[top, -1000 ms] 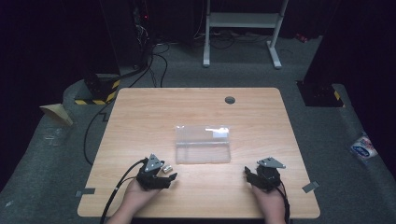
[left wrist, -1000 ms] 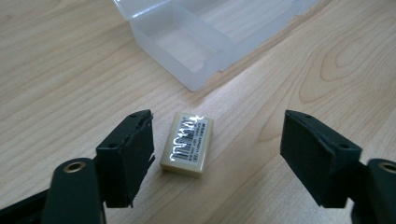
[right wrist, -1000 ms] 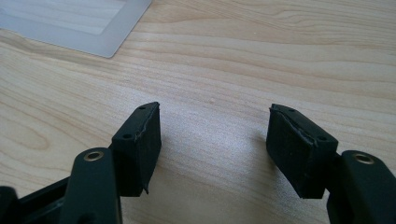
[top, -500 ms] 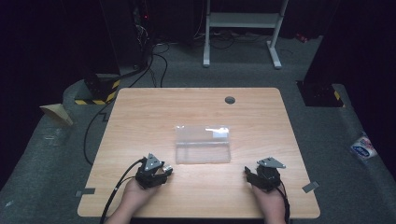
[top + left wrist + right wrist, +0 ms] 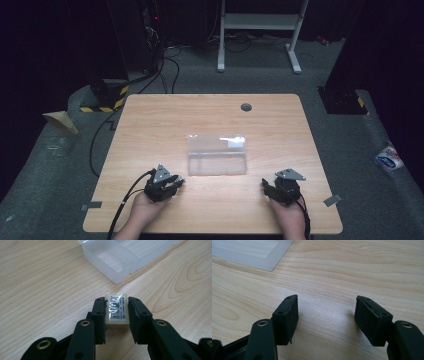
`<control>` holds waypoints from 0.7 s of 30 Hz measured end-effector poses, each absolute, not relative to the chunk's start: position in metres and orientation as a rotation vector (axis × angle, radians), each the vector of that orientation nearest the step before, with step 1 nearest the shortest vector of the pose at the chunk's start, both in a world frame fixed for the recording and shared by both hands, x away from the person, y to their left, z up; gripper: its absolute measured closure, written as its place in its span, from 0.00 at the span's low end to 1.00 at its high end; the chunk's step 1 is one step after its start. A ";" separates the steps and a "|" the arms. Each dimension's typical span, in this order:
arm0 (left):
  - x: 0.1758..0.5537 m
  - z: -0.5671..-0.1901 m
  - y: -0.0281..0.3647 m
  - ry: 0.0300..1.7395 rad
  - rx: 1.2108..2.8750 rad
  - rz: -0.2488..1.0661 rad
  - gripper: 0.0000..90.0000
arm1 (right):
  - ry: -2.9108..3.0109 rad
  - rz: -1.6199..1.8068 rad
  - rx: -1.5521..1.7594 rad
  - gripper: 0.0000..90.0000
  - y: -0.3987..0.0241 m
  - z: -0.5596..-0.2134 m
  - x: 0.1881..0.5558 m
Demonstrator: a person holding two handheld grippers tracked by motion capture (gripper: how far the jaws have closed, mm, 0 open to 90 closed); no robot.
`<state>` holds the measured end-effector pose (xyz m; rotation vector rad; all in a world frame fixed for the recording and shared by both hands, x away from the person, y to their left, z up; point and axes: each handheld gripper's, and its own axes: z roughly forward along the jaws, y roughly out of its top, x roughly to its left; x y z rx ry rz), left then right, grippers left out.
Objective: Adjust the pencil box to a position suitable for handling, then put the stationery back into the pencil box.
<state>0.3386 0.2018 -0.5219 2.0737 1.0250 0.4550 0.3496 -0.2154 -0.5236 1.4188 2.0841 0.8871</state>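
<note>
Dim lab or studio space, lone wooden table [image 5: 210,120] on grey carpet [image 5: 345,150], black drapes, equipment rack with trailing cables [image 5: 167,67], hazard-striped base [image 5: 102,102], white stand [image 5: 257,22]

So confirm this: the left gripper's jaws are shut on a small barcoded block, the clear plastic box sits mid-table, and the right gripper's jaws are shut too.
One part is wrong: the right gripper is open, its jaws wide apart over bare table, as the right gripper view shows. The left gripper does clamp the barcoded block, and the clear plastic box sits mid-table.
</note>
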 end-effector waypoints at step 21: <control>0.338 -0.503 0.203 1.005 2.001 0.481 0.76 | 2.083 0.890 1.424 0.39 -0.215 -0.524 0.350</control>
